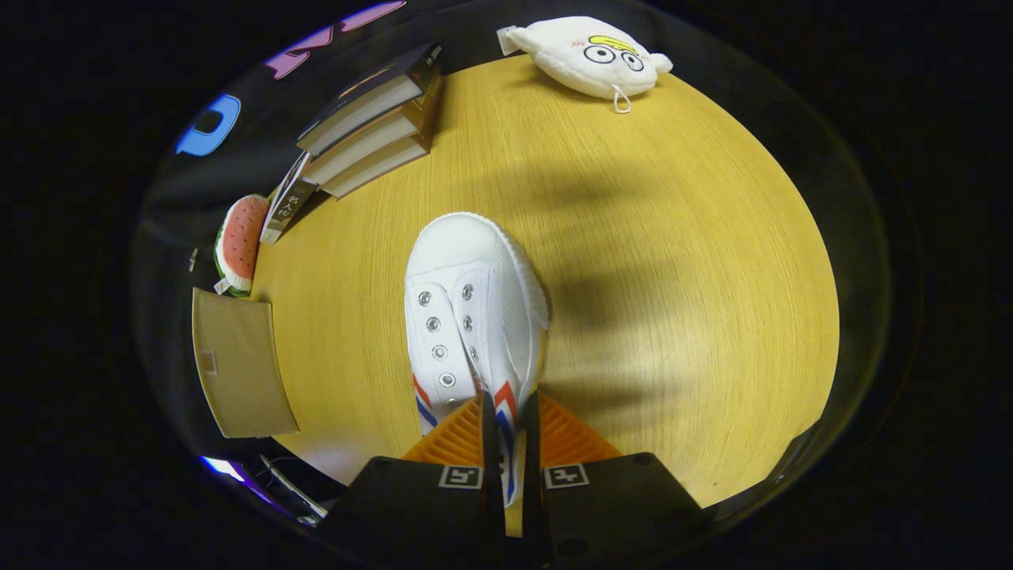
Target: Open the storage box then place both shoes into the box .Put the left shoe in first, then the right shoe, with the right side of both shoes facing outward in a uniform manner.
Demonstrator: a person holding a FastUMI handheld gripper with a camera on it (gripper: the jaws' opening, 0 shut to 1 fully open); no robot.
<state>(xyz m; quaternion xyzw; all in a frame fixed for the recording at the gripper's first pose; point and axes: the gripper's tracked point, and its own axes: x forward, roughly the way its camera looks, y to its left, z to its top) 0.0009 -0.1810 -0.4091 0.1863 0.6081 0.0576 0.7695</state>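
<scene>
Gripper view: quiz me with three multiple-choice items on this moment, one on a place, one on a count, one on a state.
1. Where is the white shoe?
A. inside a box
B. pinched between the fingers at its side wall, toe pointing ahead over the table
C. on top of the books

2. How many books are piled flat at the table's far edge?
A. three
B. one
C. six

3. What is the gripper doing?
A. wide open
B. shut on nothing
C. shut on the shoe

Answers: 1 B, the shoe's striped side sits between the fingers; 2 A, three page blocks show in the pile; 3 C, both fingers press the shoe's wall.
</scene>
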